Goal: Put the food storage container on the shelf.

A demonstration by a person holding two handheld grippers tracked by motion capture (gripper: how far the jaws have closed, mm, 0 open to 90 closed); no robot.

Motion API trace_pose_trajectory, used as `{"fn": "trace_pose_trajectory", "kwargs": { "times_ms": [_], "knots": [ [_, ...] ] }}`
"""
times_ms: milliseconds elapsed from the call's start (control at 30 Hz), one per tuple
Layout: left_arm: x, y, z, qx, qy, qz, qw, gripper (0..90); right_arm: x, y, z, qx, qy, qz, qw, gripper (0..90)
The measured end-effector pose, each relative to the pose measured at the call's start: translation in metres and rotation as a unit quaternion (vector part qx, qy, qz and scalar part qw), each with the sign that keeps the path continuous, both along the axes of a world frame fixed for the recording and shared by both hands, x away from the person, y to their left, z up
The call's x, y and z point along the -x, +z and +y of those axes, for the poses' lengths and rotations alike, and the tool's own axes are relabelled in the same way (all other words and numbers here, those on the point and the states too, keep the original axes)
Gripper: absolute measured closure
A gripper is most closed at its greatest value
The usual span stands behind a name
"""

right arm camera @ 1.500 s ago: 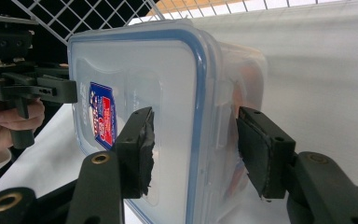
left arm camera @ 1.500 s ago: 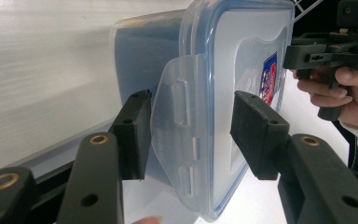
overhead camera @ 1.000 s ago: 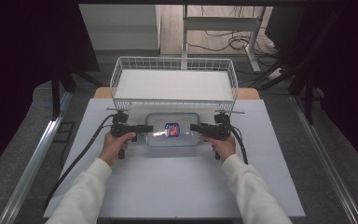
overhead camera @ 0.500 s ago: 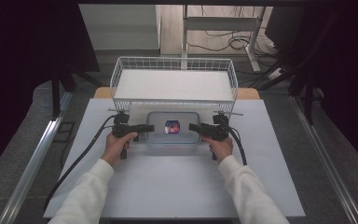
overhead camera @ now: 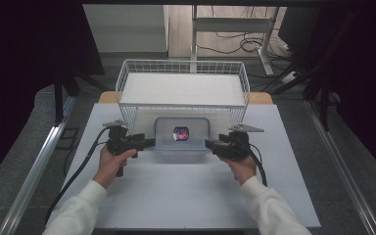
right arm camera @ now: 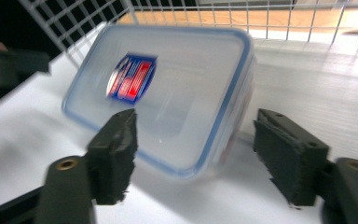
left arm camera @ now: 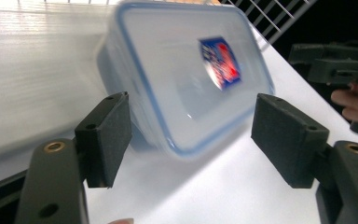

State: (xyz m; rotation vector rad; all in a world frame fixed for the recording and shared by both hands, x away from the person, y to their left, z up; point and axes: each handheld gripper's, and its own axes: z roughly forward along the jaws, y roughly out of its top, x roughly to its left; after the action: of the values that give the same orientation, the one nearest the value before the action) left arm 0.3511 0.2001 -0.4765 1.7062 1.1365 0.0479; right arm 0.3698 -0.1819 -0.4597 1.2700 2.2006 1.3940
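Both claws have drawn back from the box [overhead camera: 181, 135] ends; left claw [overhead camera: 149, 142] and right claw [overhead camera: 209, 145] have just been opening, empty. I leave the box at centre frame on the tabletop [overhead camera: 186, 196], before the basket [overhead camera: 183, 68].

Looks like a lab / test rig room, not a home. White work table [overhead camera: 186, 196] on grey carpet floor [overhead camera: 24, 161], black curtains [overhead camera: 24, 44] both sides, metal rails [overhead camera: 34, 166] along the table, loose black cables [overhead camera: 235, 46] and a grey metal desk frame [overhead camera: 235, 24] at the back.
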Motion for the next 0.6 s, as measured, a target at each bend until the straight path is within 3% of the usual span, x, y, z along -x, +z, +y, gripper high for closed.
{"fn": "trace_pose_trajectory", "kwargs": {
  "times_ms": [100, 200, 267, 400, 467, 600],
  "knots": [
    [0.024, 0.005, 0.000, -0.023, -0.009, -0.014, 0.9996, 26.9, 0.020, 0.003, -0.001, 0.025, 0.010, -0.042, 0.9988, 40.7],
    [0.045, 0.003, -0.002, -0.048, -0.018, -0.020, 0.9985, 27.3, 0.037, 0.002, 0.001, 0.043, 0.047, -0.060, 0.9962, 49.5],
    [0.058, -0.001, -0.004, -0.063, -0.026, -0.023, 0.9974, 27.0, 0.044, -0.001, 0.006, 0.069, 0.074, -0.061, 0.9930, 56.8],
    [0.075, -0.008, -0.007, -0.071, -0.038, -0.017, 0.9966, 26.8, 0.049, -0.010, 0.021, 0.111, 0.114, -0.061, 0.9854, 72.0],
    [0.083, -0.008, -0.009, -0.090, -0.040, -0.025, 0.9948, 26.2, 0.047, -0.016, 0.030, 0.121, 0.131, -0.049, 0.9828, 78.7],
    [0.094, -0.008, -0.010, -0.094, -0.047, -0.030, 0.9940, 26.0, 0.041, -0.025, 0.044, 0.143, 0.144, -0.036, 0.9785, 86.5]
  ]
}}
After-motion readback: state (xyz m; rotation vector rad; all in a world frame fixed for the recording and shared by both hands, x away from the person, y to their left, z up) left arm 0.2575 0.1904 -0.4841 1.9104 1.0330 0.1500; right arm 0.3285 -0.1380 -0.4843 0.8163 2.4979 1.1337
